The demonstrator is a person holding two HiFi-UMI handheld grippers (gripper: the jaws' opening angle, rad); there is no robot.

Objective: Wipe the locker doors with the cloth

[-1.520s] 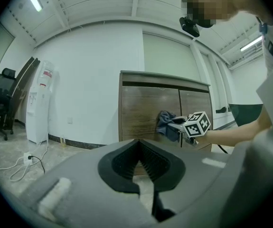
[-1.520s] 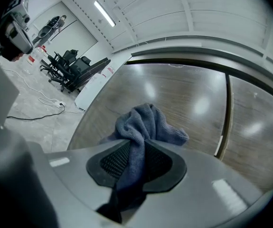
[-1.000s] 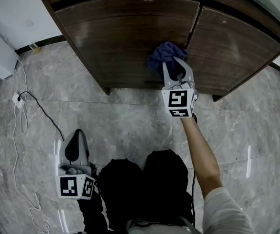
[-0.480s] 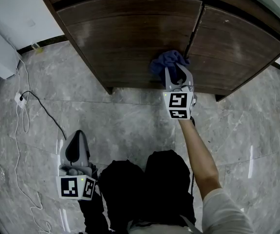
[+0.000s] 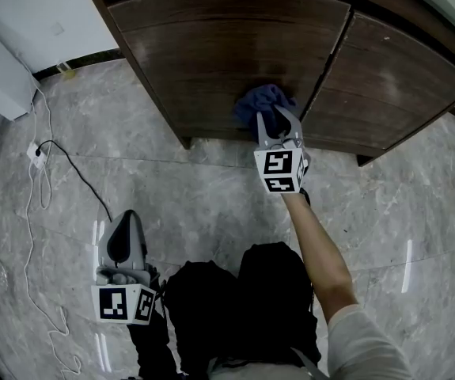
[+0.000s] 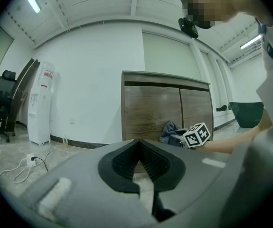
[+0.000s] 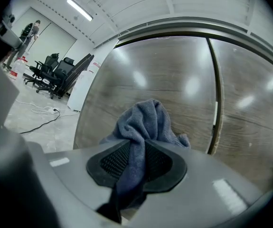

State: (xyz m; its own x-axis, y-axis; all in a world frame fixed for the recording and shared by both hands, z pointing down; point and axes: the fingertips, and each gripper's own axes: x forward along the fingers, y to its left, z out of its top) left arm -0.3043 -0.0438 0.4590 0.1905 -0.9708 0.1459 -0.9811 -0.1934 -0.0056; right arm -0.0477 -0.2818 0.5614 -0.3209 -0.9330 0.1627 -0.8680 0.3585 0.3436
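Note:
A dark wooden locker with two doors stands ahead; its left door (image 5: 227, 54) and right door (image 5: 401, 77) meet at a narrow gap. My right gripper (image 5: 273, 119) is shut on a bunched blue cloth (image 5: 263, 101), and the cloth presses on the lower part of the left door, close to the gap. The right gripper view shows the cloth (image 7: 143, 127) pinched between the ribbed pads with the door (image 7: 155, 75) right behind it. My left gripper (image 5: 122, 242) hangs low over the floor at my left side, shut with nothing in it.
A white cable (image 5: 33, 180) and a black one (image 5: 73, 179) trail over the grey marble floor (image 5: 203, 196) at the left. A white water dispenser (image 6: 40, 103) stands by the wall left of the locker. Office chairs (image 7: 51, 72) sit farther off.
My right gripper has slid down and a little leftward on the left door with the cloth, from mid-height to near the bottom edge. The left gripper has stayed put.

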